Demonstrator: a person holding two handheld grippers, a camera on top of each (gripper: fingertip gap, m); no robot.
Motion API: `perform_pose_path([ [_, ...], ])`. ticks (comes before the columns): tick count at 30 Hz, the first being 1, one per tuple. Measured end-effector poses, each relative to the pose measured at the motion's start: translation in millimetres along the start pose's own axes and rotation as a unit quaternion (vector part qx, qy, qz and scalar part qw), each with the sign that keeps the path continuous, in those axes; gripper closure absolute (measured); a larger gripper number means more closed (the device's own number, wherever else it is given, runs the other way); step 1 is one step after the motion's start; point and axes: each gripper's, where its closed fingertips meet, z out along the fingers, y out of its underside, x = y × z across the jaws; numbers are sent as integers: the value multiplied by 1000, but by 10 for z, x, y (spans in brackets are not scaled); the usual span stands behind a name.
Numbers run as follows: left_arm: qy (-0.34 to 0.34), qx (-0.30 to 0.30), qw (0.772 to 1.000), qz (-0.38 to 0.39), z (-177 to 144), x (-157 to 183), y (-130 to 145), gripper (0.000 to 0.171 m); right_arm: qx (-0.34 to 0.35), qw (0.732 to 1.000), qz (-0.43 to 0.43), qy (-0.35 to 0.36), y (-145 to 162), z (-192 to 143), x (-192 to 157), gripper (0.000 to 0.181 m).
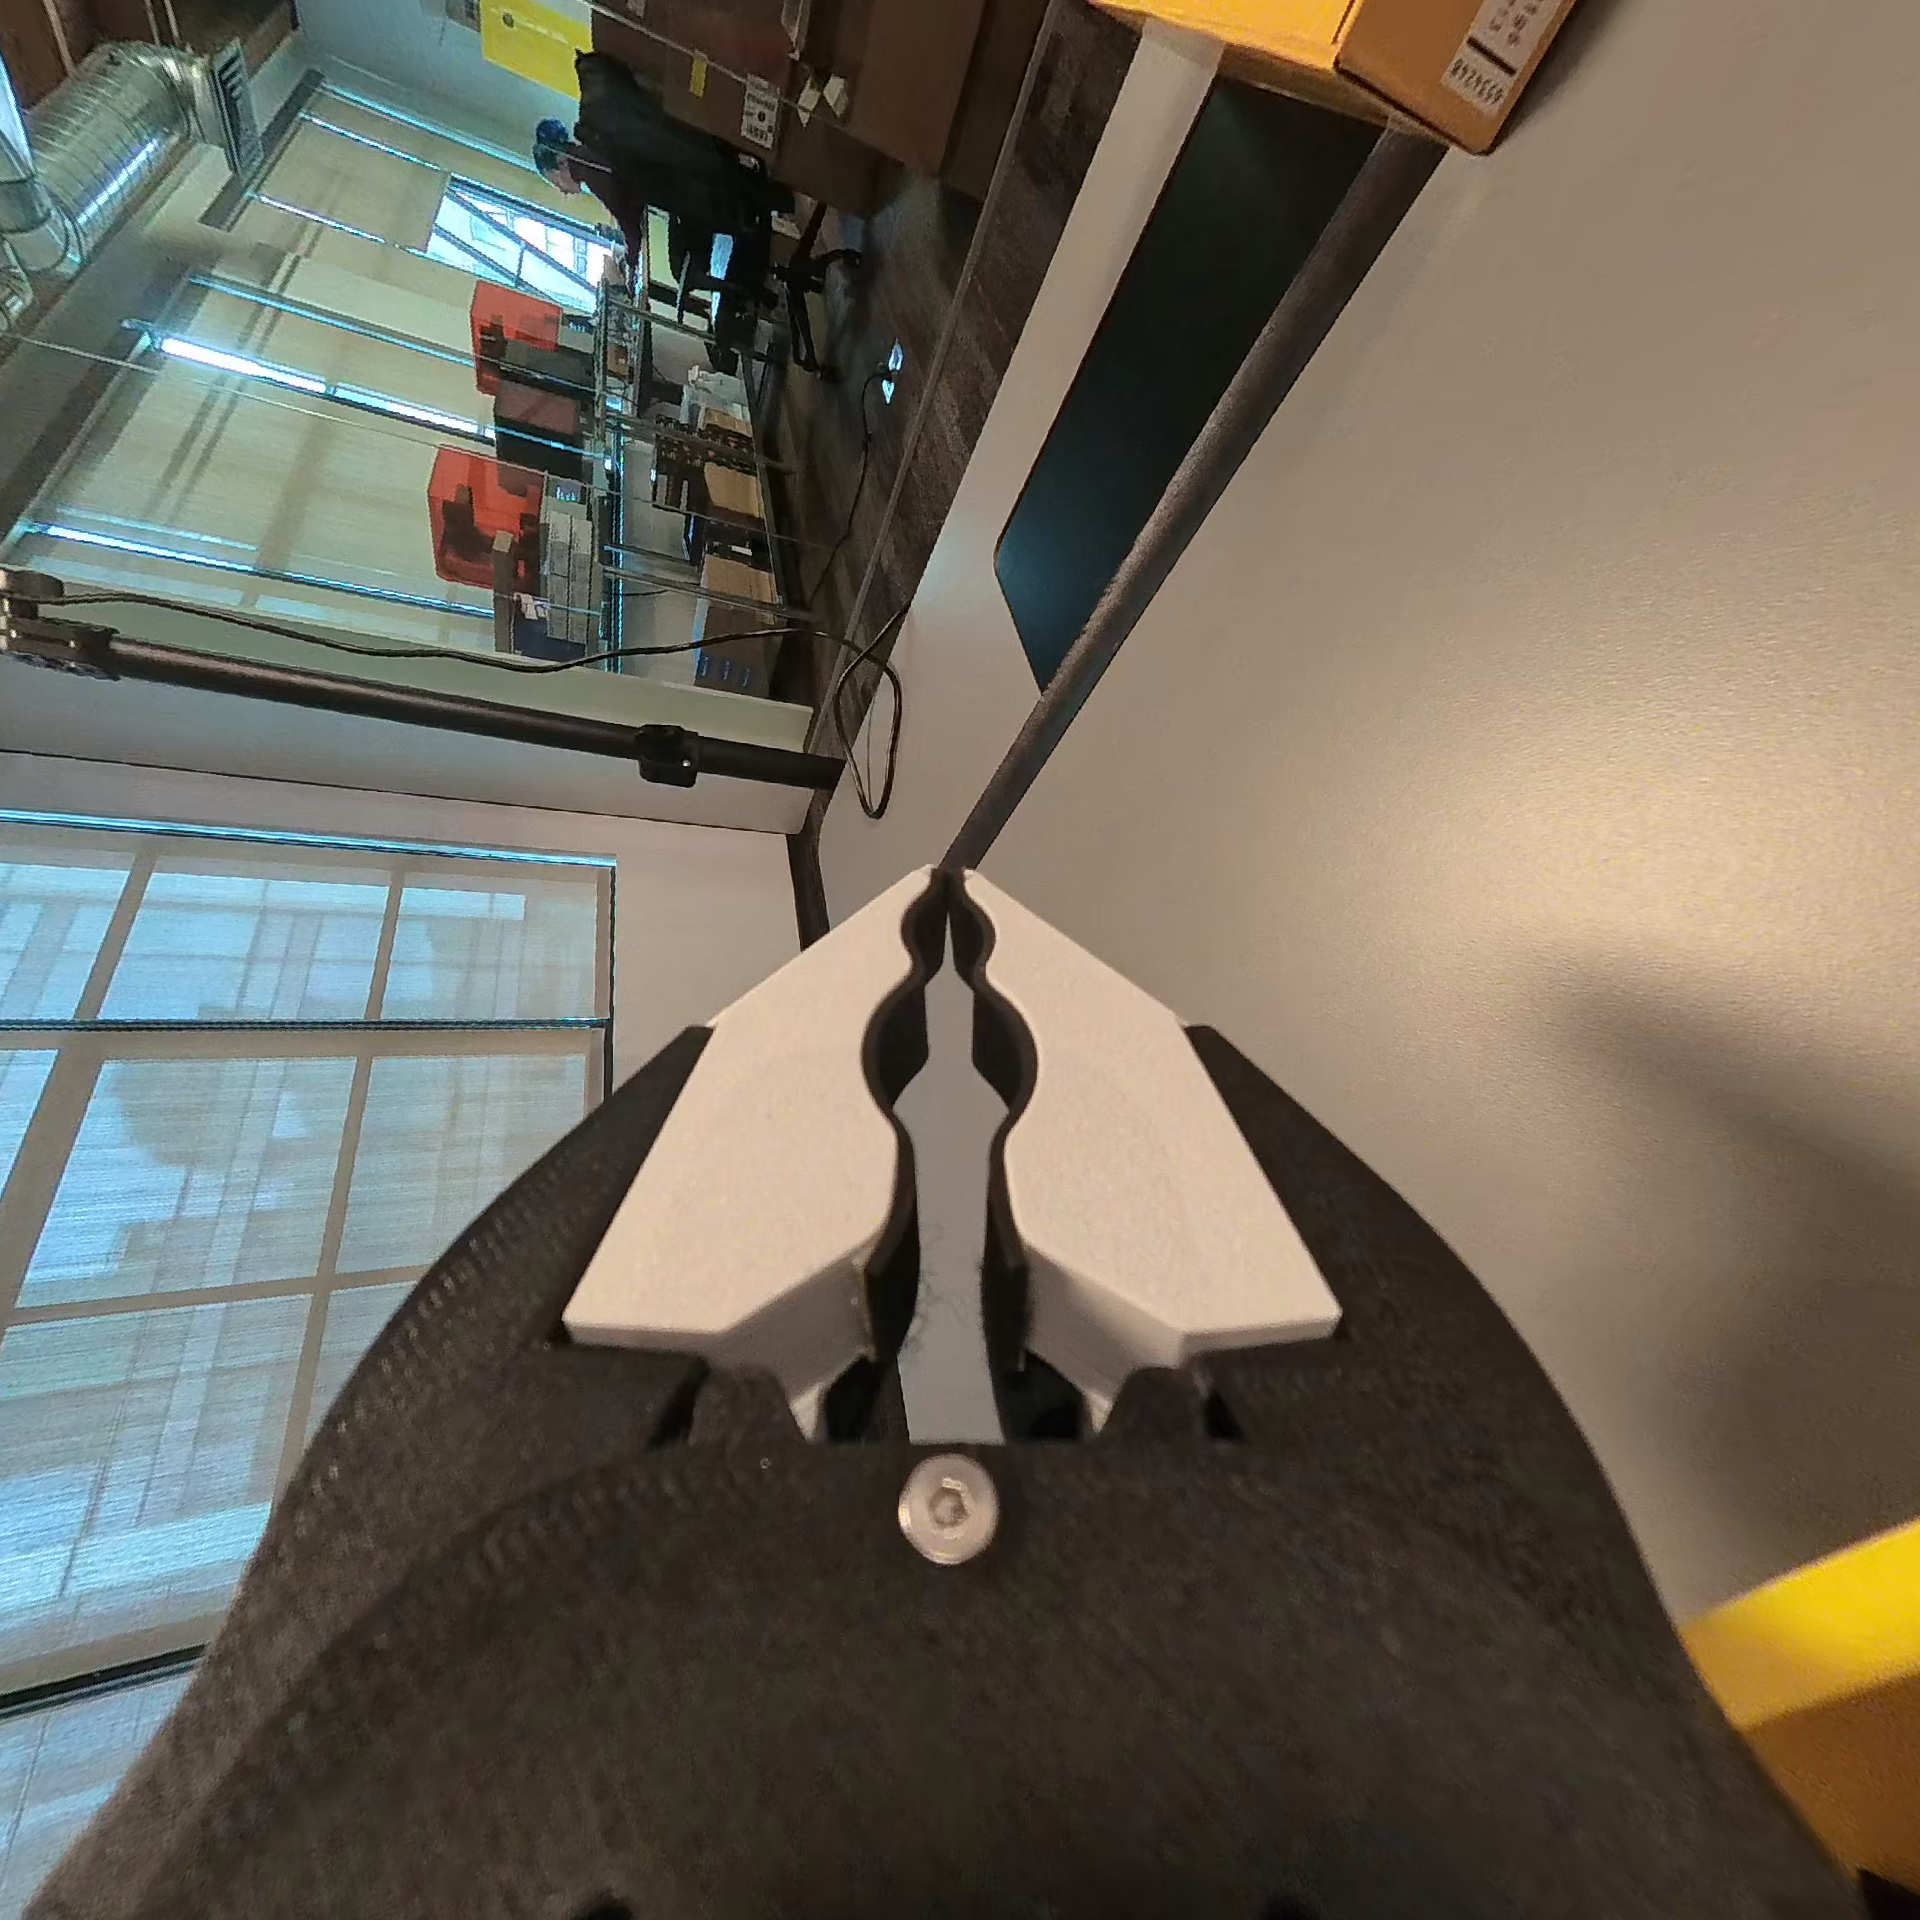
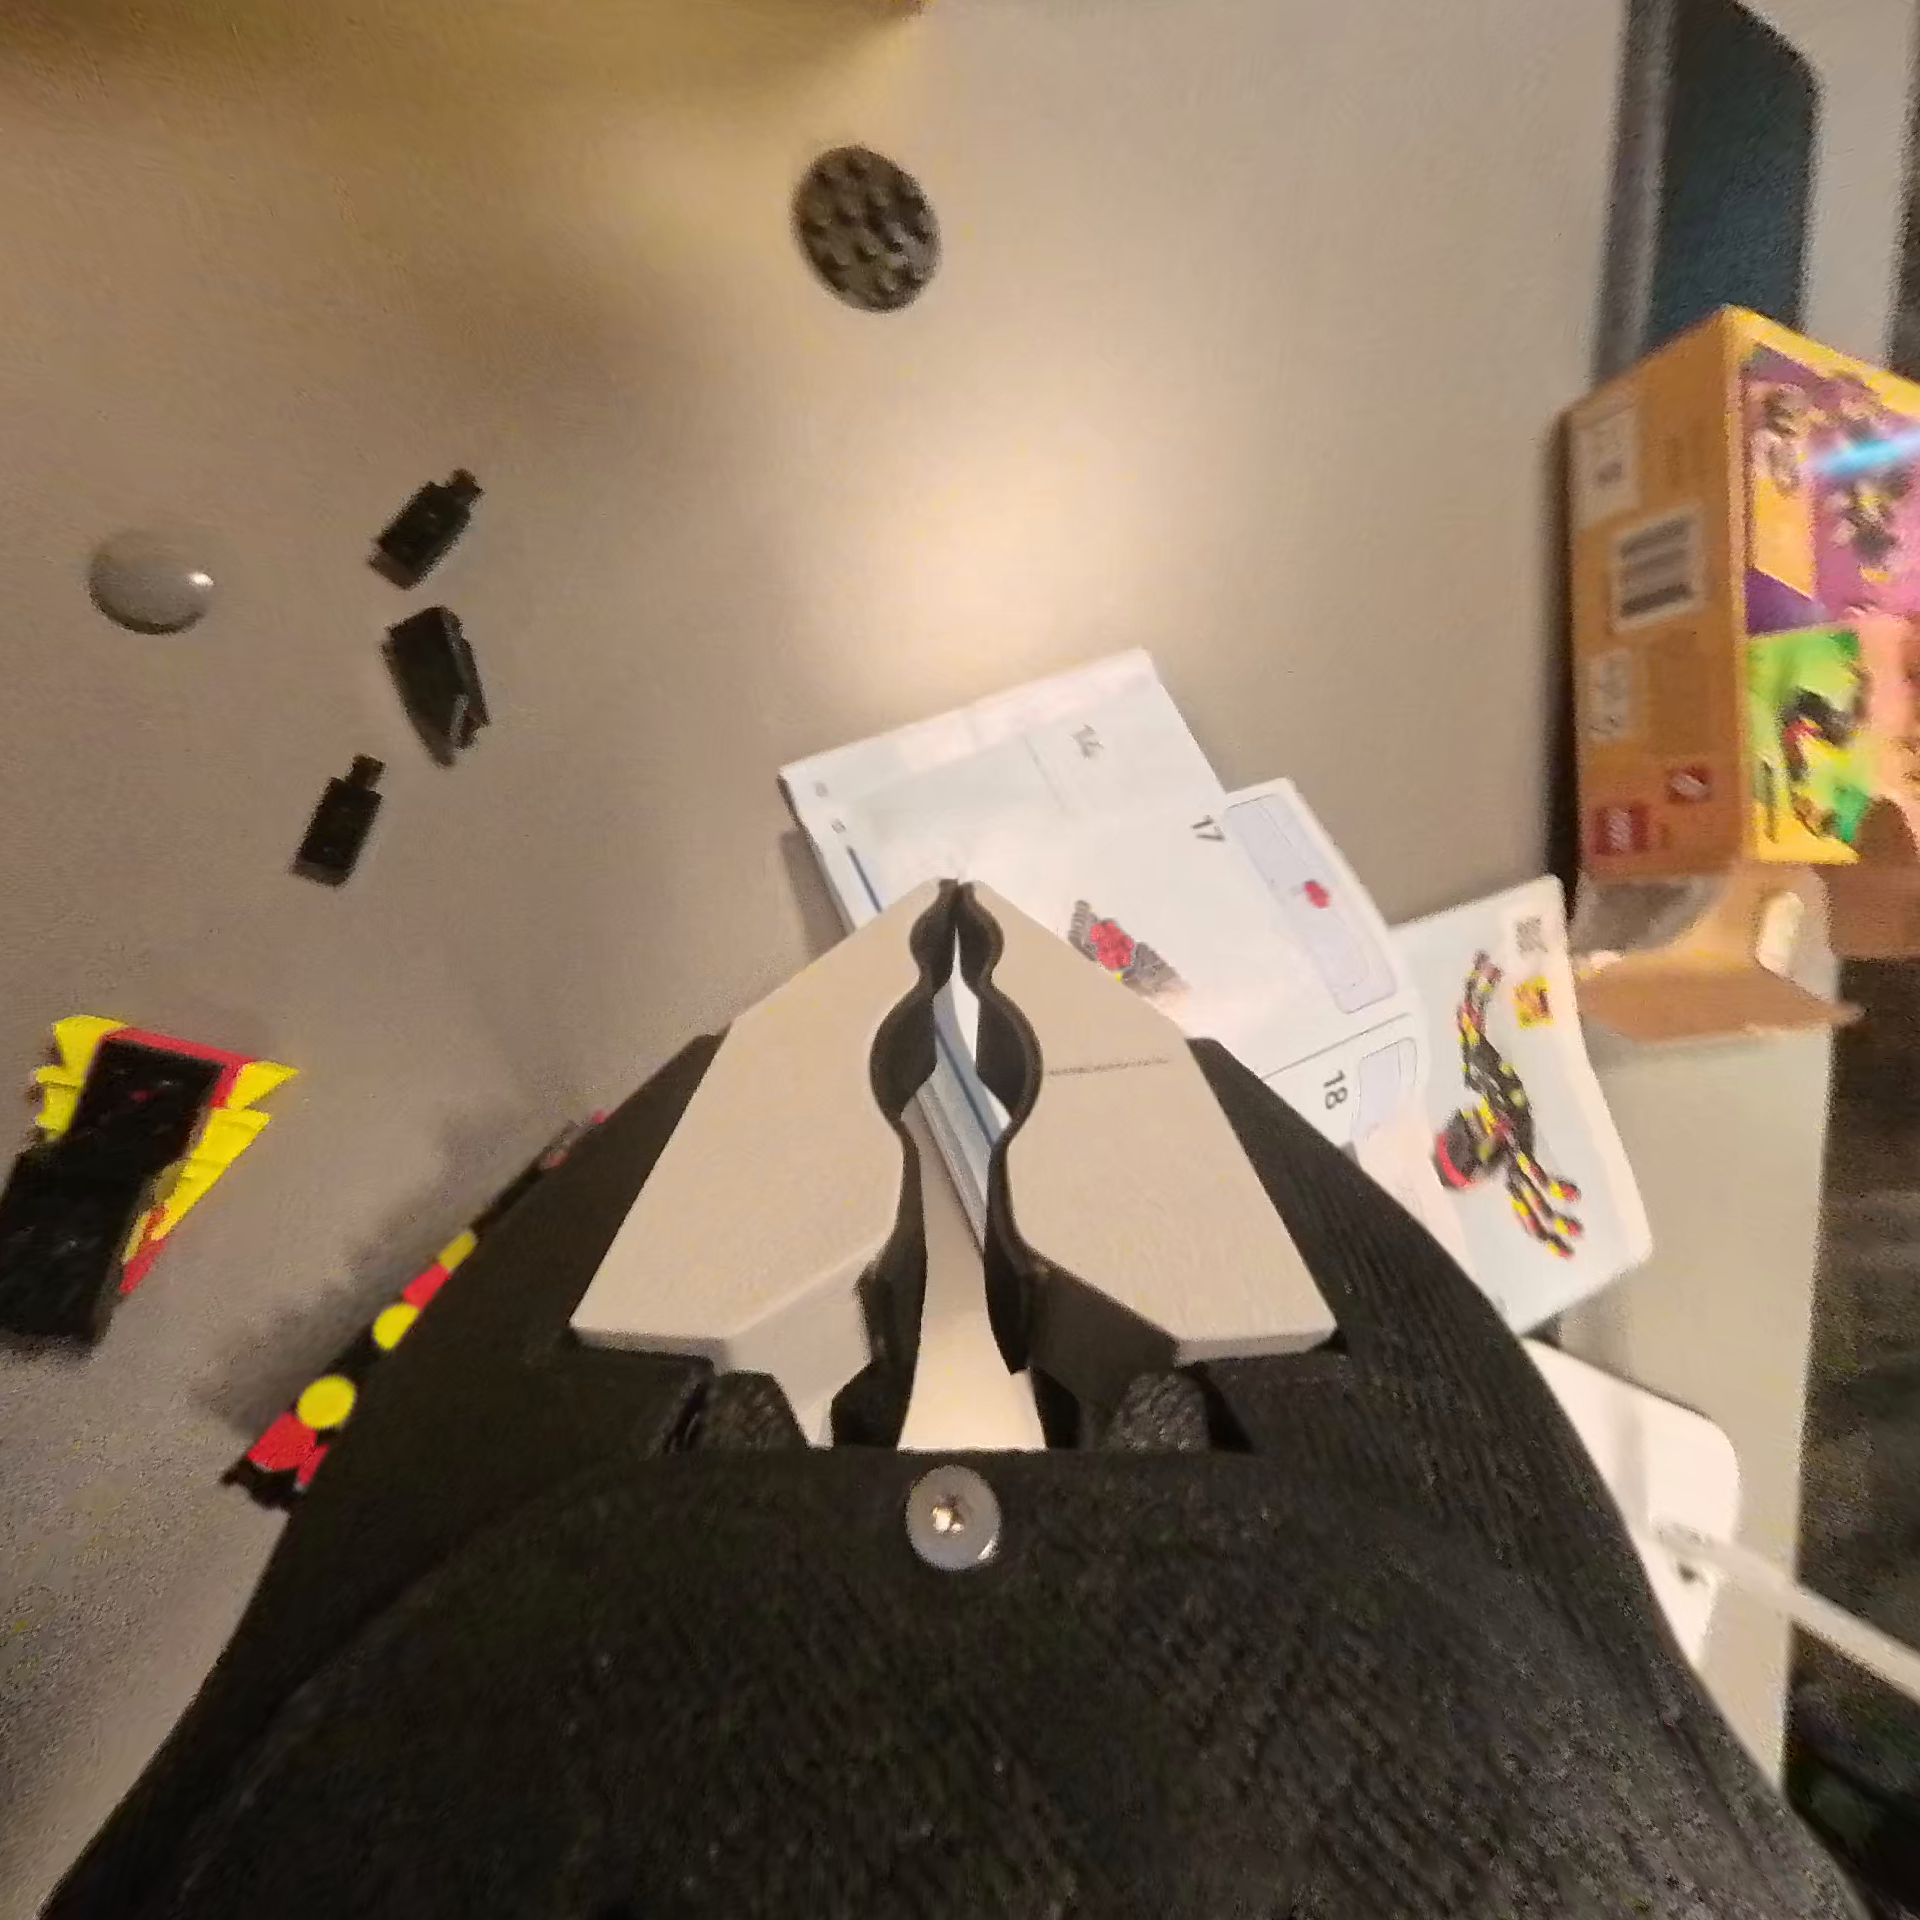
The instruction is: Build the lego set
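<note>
My right gripper [image 2: 952, 891] is shut and empty, held over the open instruction booklet [image 2: 1049, 810] on the pale table [image 2: 644, 436]. Loose lego parts lie to its left: a round black studded plate [image 2: 868, 229], three small black pieces [image 2: 426, 527] [image 2: 438, 681] [image 2: 339, 821], a grey round dish [image 2: 149, 582], a black, red and yellow build [image 2: 114, 1153], and a black strip with red and yellow dots [image 2: 353, 1371] beside the gripper body. My left gripper [image 1: 948, 881] is shut and empty, turned sideways at the table's edge [image 1: 1195, 499]; no lego parts show in the left wrist view.
The yellow lego box [image 2: 1735, 613] stands at the right with an open flap, next to a second printed leaflet [image 2: 1496, 1091]. A cardboard box [image 1: 1434, 62] sits on the table's far end in the left wrist view. A yellow object [image 1: 1818, 1704] is at the lower right. A person sits far off [image 1: 644, 156]. The grippers' ends are close to 30 centimeters from one another. The left gripper is farther from the grey round dish [image 2: 149, 582], some 35 centimeters, than the right, some 15 centimeters.
</note>
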Motion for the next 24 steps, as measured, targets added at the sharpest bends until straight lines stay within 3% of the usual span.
perform_pose_path([
  [5,-1,0,1000,0,-1,-3,-1,171,33,993,51,104,186,-278,361,181],
  [10,-1,0,1000,0,-1,-3,-1,171,79,973,86,199,442,-476,507,181],
  [17,0,1,1000,0,0,0,-2,171,122,902,114,398,943,-914,597,181],
  [24,0,0,1000,0,-1,0,-1,171,145,847,155,488,1241,-1230,682,181],
])
